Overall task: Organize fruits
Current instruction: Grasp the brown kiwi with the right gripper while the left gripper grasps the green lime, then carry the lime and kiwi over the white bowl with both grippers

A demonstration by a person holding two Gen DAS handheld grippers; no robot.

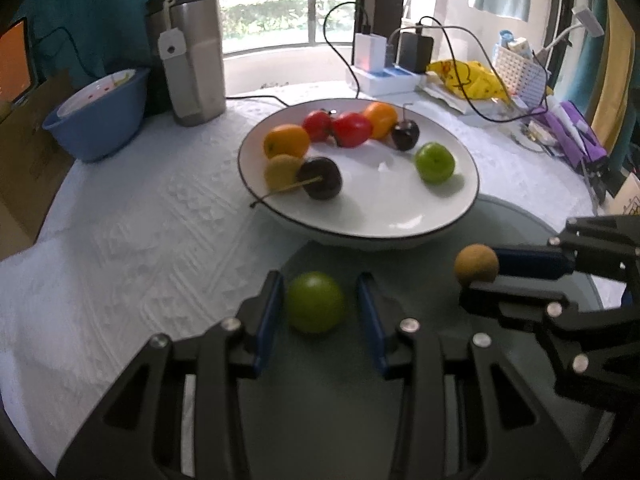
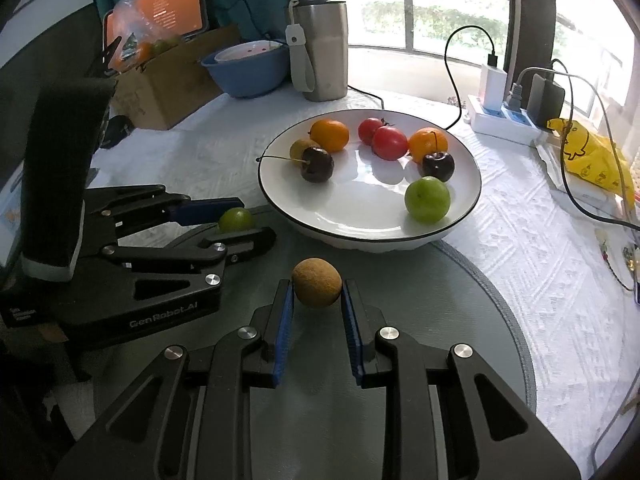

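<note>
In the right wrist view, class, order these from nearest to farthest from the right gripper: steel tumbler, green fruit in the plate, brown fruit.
1. Brown fruit: between the right gripper pads.
2. Green fruit in the plate: the plate's near right.
3. Steel tumbler: behind the plate, by the window.

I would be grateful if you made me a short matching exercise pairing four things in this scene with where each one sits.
Things:
1. brown fruit
2. green fruit
3. tomatoes
4. steel tumbler

Places:
A. behind the white plate, by the window
B. on the white plate
C. between the fingers of the left hand-held gripper
D. clamped in the right hand-held gripper

Pairs: 1-D, 2-C, 3-B, 4-A
</note>
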